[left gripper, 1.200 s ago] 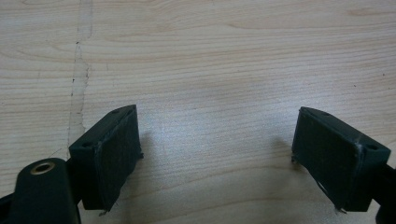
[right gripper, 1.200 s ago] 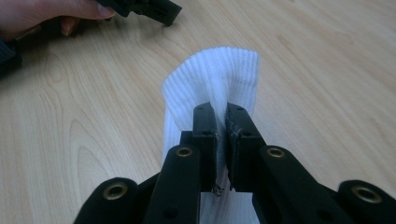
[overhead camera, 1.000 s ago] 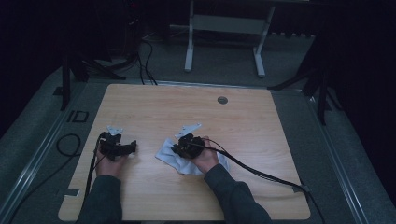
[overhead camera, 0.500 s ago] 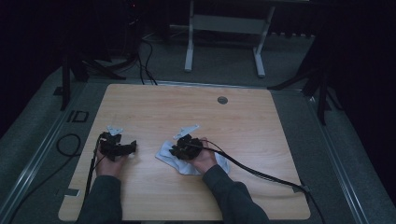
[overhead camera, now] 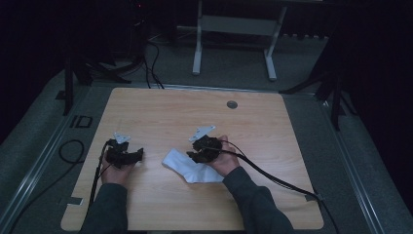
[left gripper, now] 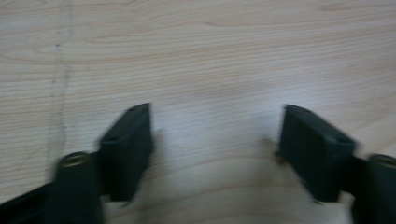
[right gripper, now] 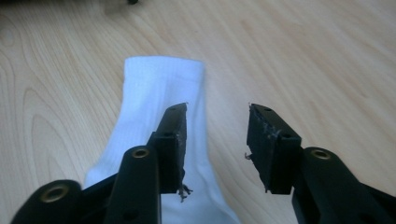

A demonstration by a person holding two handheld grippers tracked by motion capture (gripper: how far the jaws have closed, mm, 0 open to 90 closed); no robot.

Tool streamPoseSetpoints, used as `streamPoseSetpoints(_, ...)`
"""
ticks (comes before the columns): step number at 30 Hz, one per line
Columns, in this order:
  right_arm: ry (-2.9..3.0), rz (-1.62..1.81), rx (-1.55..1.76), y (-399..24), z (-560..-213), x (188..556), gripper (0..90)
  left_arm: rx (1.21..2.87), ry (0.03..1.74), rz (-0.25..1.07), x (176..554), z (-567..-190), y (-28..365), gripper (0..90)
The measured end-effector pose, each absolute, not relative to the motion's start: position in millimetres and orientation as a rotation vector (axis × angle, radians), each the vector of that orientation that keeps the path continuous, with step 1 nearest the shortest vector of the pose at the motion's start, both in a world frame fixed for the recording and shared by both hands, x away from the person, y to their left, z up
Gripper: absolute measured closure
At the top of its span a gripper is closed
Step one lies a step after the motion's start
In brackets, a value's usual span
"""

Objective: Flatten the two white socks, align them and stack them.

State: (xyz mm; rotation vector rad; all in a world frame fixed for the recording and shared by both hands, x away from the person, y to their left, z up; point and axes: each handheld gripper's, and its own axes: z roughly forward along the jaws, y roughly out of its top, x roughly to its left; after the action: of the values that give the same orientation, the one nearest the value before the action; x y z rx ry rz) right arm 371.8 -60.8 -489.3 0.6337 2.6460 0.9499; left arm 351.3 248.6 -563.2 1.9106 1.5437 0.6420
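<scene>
Your right tool [right gripper: 217,140] has just been opening: its jaws stand apart with nothing between the pads, poised over a white sock [right gripper: 161,93]. In the right gripper view one black jaw crosses the sock's ribbed leg while the other hangs over bare wood beside it. From above, the right tool [overhead camera: 203,148] sits at the sock's [overhead camera: 191,168] nearer-right end, and the sock lies flat on the worktop [overhead camera: 272,126], between your two hands and closer to the right one.

Your left tool [left gripper: 217,149] has just been closing a little, yet its jaws are still wide and empty, aimed at plain wood grain. In the high view the left tool [overhead camera: 127,155] rests near the worktop's left side, apart from the sock.
</scene>
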Motion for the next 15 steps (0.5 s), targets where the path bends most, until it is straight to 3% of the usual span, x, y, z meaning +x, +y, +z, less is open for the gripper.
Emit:
streamPoseSetpoints(3,2.631,0.904,0.655,-77.1,-481.3,375.4,57.8,1.937,1.532,0.629,349.3,-559.4,242.1,50.7)
streamPoseSetpoints(6,2.624,0.876,0.683,-93.5,-476.3,375.9,57.9,1.939,1.484,0.617,345.2,-552.6,236.3,60.3)
streamPoseSetpoints(15,2.613,0.779,0.791,-134.3,-477.4,368.9,58.0,1.94,1.298,0.589,332.6,-529.5,209.8,73.9)
